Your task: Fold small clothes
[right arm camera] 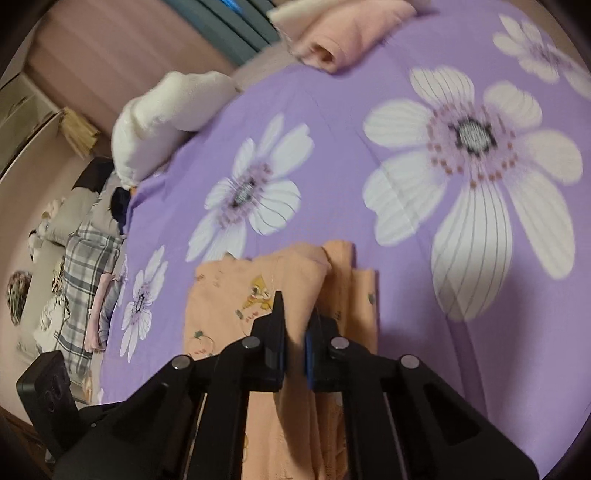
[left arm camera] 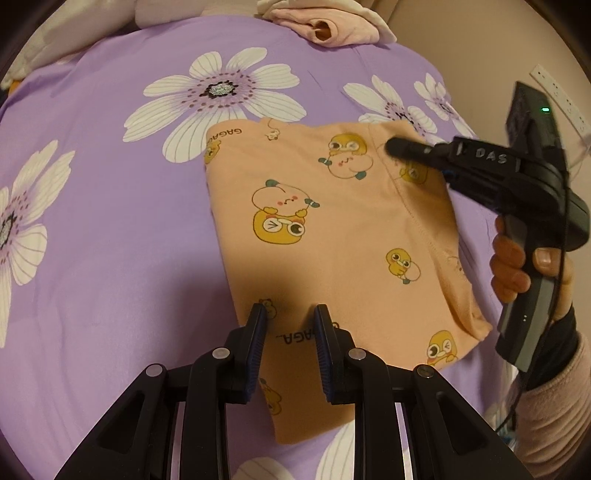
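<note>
Peach cotton kids' garment w/ yellow duck print (left arm camera: 332, 236) lies folded flat on the purple bedsheet w/ big white flowers (left arm camera: 110, 184), centre to 3 o'clock in the left wrist view. Left gripper (left arm camera: 290, 314) hovers over its near edge at 6 o'clock, jaws partly apart, nothing between the pads. Right gripper (right arm camera: 293, 332), held in a hand (left arm camera: 517, 266) at 3 o'clock, has jaws nearly closed, pinching a raised fold of the peach cloth. Pink folded clothes (left arm camera: 332, 29) sit at 12 o'clock.
</note>
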Tool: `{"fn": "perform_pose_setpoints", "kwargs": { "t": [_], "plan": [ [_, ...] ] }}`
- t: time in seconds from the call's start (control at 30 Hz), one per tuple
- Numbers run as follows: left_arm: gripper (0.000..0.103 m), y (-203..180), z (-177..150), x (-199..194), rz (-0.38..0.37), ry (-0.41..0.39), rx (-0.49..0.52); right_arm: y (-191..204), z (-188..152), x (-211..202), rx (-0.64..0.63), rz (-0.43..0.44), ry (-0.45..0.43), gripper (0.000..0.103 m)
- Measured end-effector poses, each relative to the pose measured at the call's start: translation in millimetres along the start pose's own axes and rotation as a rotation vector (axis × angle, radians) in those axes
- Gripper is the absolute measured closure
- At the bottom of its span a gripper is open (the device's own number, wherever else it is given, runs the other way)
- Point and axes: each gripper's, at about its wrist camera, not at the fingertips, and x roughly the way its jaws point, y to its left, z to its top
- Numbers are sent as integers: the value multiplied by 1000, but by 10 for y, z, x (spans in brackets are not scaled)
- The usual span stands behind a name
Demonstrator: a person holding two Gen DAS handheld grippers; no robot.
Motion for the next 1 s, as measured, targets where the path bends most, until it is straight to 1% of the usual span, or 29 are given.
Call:
{"fn": "perform_pose_setpoints", "kwargs": {
  "t": [0.07, 0.1, 0.13, 0.17, 0.2, 0.23, 0.33, 0.37, 0.47, 0.53, 0.63, 0.73, 0.87, 0.97, 1.0],
  "plan": [
    [80, -6, 4, 5, -1, 2, -3, 6, 34, -58, -22, -11, -49, 94],
    [80, -7, 6, 6, -2, 2, -6, -7, 47, -76, -22, -30, -67, 93],
    [80, -5, 9, 8, -1, 2, -6, -42, 67, -65, -14, -70, -70, 91],
    [80, -14, 7, 3, 0, 2, -6, -87, 81, -26, -6, -138, -48, 90],
    [80, -17, 4, -1, 0, 1, -3, -113, 83, -3, -2, -186, -32, 90],
    [80, -15, 3, -2, 0, 1, -1, -125, 70, -22, -6, -210, -34, 90],
    [80, -10, 5, 6, -1, 1, -3, -12, -17, -237, -72, -176, -88, 90],
    [80, -12, 4, 7, 0, 0, -4, 52, -61, -326, -98, -140, -94, 90],
    [80, -28, -18, 3, 9, -8, 6, 227, -229, -473, -175, -81, -75, 87],
    [80, -38, -25, -2, 14, -11, 11, 334, -364, -527, -230, -67, -57, 85],
    [80, -40, -23, -8, 17, -12, 16, 429, -554, -577, -286, -71, -50, 84],
    [80, -37, -26, -11, 16, -12, 14, 466, -731, -583, -324, -64, -23, 84],
    [80, -37, -28, -10, 14, -12, 9, 446, -908, -521, -363, -116, 20, 84],
    [80, -35, -30, -9, 13, -12, 9, 356, -952, -471, -351, -177, 44, 90],
    [80, -33, -30, -9, 12, -12, 9, 325, -965, -461, -344, -190, 53, 90]
  ]
}}
